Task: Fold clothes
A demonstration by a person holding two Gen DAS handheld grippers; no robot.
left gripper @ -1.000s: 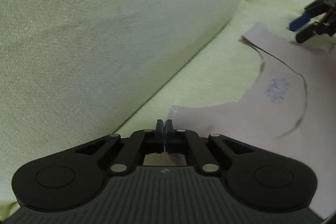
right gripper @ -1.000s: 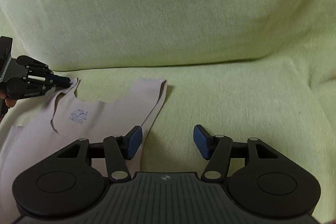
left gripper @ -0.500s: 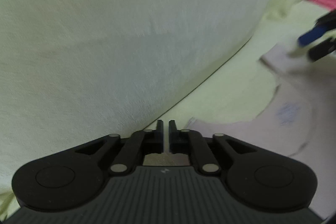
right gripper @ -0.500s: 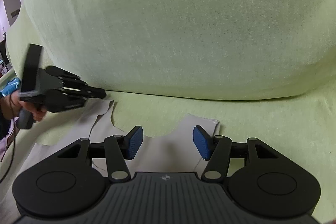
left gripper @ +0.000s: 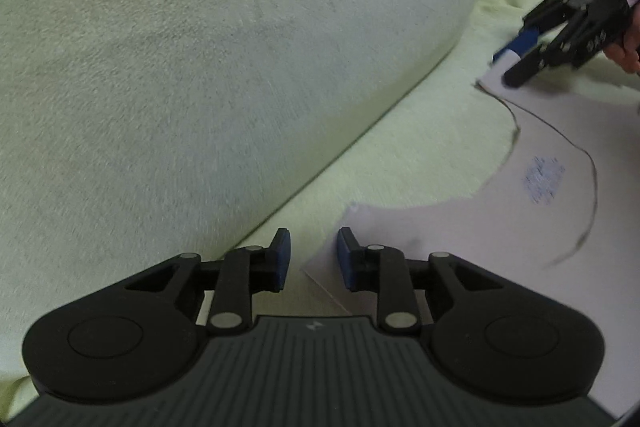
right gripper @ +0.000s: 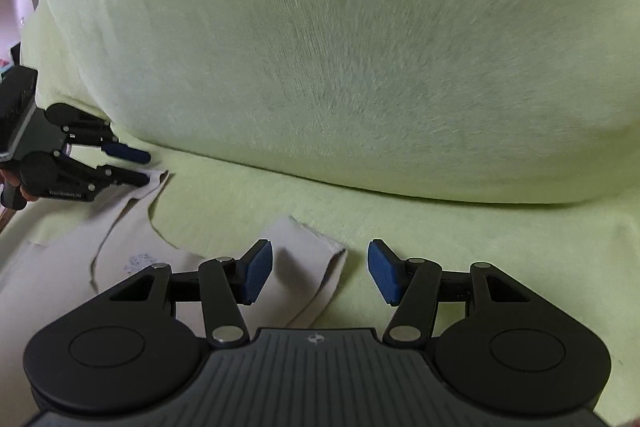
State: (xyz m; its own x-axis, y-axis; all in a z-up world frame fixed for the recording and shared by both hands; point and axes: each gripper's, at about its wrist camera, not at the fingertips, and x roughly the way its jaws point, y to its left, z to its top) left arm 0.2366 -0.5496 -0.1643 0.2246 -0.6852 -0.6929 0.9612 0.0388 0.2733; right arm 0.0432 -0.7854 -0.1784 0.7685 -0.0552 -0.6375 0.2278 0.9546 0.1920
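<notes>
A pale green sofa (right gripper: 320, 67) fills both views. On its seat we see a beige sleeveless top (left gripper: 540, 227) spread flat, neckline toward the backrest. It looks light, soft and limp, best pinched at the shoulder straps. Our left gripper (left gripper: 310, 255), jaws narrowly parted and empty, sits at the strap at 6 o'clock. Our right gripper (right gripper: 320, 271), jaws wide and empty, straddles the other strap's edge at 6 o'clock.
</notes>
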